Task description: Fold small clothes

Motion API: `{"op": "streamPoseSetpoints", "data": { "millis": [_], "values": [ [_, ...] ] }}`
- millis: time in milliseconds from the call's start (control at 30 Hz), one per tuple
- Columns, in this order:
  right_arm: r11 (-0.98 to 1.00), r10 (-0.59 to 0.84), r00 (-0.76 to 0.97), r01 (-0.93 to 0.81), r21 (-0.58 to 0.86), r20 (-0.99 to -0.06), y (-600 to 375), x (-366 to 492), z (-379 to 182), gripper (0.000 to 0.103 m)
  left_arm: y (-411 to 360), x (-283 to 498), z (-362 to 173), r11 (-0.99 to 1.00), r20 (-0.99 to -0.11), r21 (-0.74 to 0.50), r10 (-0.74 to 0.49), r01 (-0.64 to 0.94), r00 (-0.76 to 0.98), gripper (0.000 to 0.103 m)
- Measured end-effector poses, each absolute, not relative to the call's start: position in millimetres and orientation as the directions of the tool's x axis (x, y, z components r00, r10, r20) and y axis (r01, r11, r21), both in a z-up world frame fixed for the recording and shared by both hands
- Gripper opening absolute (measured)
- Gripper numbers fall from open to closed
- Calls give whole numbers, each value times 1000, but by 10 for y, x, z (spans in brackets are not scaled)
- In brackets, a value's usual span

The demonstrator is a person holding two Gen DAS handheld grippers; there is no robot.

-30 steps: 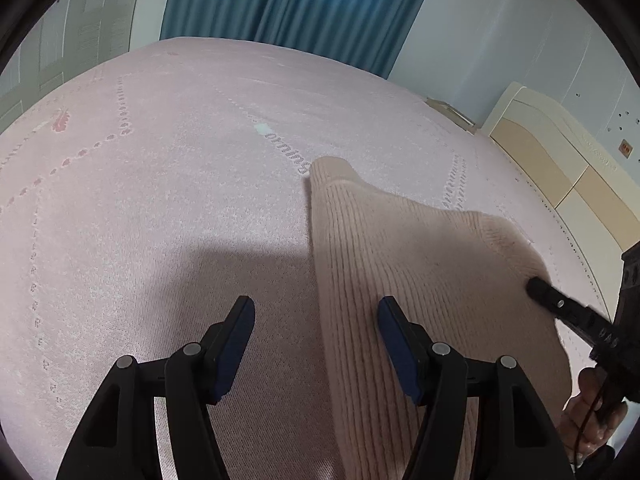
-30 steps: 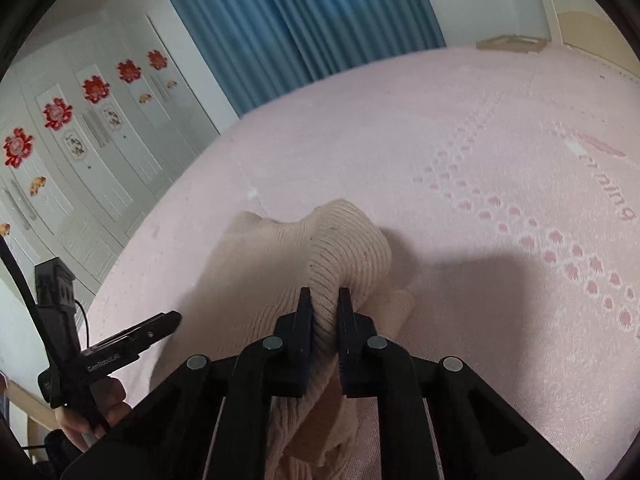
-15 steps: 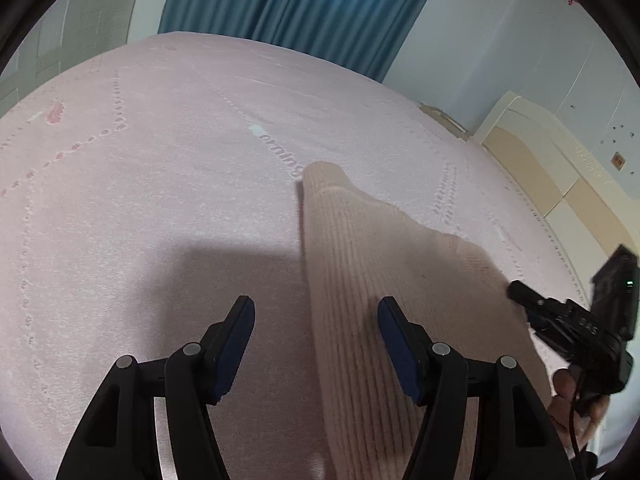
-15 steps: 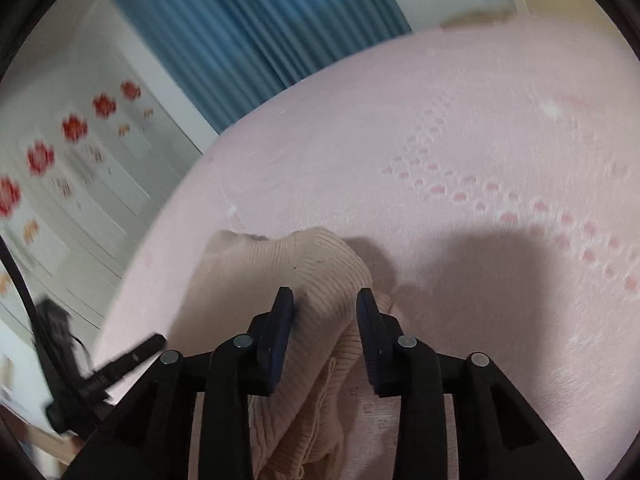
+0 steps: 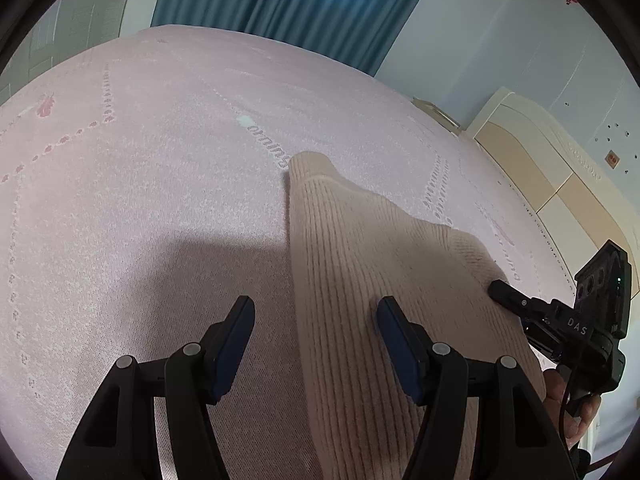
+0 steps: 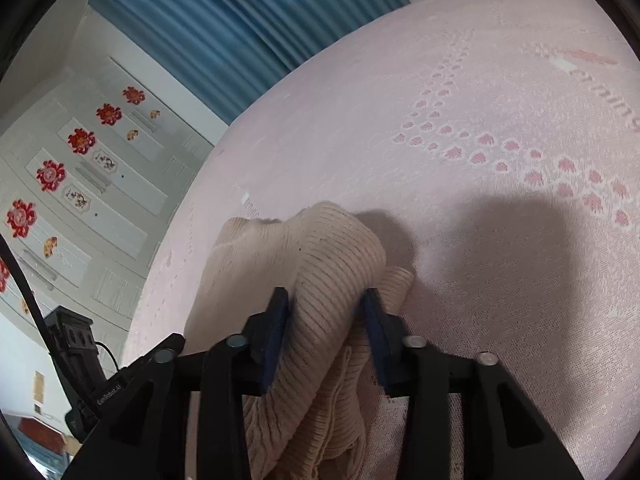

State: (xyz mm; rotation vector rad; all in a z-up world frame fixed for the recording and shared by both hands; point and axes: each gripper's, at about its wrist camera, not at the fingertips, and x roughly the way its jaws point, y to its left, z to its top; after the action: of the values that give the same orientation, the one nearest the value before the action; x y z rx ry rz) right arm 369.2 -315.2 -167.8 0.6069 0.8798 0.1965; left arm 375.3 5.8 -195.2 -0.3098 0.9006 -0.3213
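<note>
Low in the right wrist view, right tool (image 6: 326, 330) no longer pinched tight on the knit (image 6: 320, 280): jaws let out, then drawn part-way back, now a modest gap with a raised ridge of the cloth bulging between the pads and brushing both; whether pressed or merely cradled, cannot tell for sure. Reads as a fold being laid down and let go, not yet fully freed. Low in the left wrist view, left tool (image 5: 316, 336) about half open as before, holding nothing, right finger over the knit's left part, left finger over bare bed (image 5: 140, 200). Further up, knit lying on the bed, its narrow end toward frame centre. Beyond, blue curtain (image 5: 300, 4).
</note>
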Motion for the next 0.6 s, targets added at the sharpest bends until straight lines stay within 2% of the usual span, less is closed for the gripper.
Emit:
{"op": "streamPoseSetpoints", "data": {
  "millis": [133,233,400,467,600],
  "values": [
    [807,408,632,88,584,-659,-3152,3683,-1683,25,55,3749,-1954,910,-711,-389,-396,143,581,62],
    [813,403,628,88,576,-665,-3178,3688,-1675,31,47,3751,-1959,911,-712,-386,-393,143,582,62],
    [825,398,631,72,561,-666,-3200,3628,-1572,33,58,3752,-1969,910,-711,-388,-395,143,582,62],
    [826,404,629,62,561,-664,-3215,3594,-1533,38,56,3750,-1966,911,-711,-387,-393,141,583,62],
    [826,420,625,38,562,-659,-3209,3495,-1457,41,41,3733,-1959,915,-711,-378,-385,142,589,62]
  ]
}}
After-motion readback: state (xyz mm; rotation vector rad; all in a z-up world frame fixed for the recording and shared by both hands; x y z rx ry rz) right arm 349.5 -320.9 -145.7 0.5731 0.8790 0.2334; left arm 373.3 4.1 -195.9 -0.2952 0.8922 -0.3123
